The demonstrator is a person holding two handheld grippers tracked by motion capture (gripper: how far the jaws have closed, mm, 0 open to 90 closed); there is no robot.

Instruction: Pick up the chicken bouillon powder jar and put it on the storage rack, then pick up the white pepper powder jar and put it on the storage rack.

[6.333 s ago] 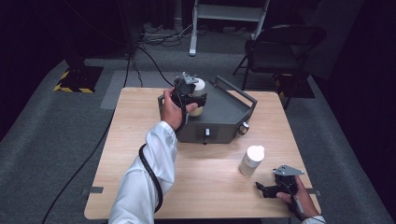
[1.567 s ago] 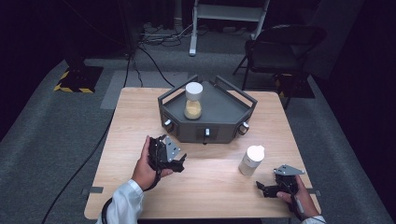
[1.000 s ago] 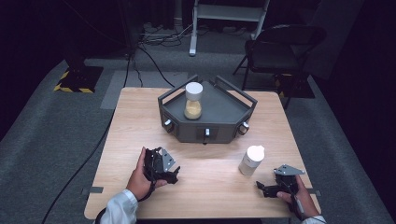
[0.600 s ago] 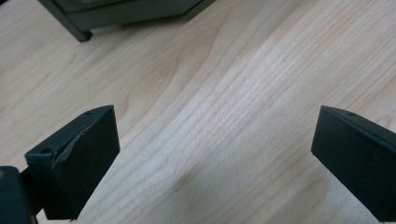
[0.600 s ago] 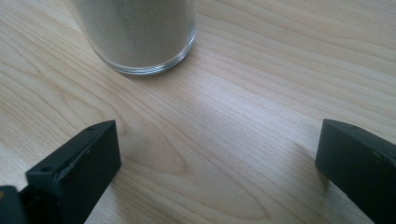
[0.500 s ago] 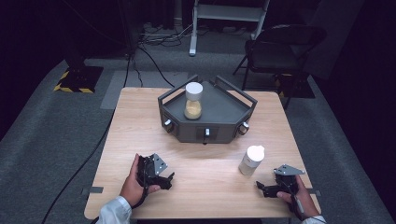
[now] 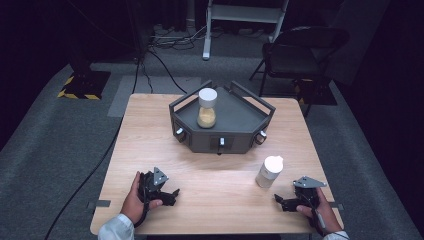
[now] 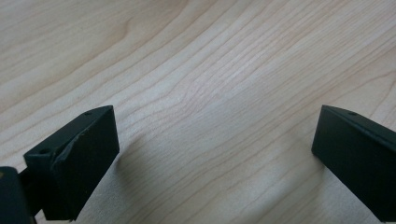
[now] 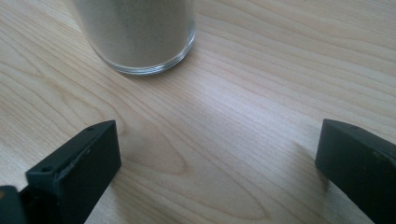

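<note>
In the high view, the left hand-held gripper rested on the desk, well in front of the dark tray holding an amber-filled jar. The right hand-held gripper lay just beside a pale white-capped jar.

In the left gripper view, the jaws stood wide apart over bare wood.

In the right gripper view, the jaws gaped, the pale jar's glass base just ahead. Next, probably, closing on it.

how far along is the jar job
One jar with yellowish filling already stands on the dark tray. Nothing is in hand: the left gripper and right gripper rest open on the table. The white jar by the right gripper is left.
</note>
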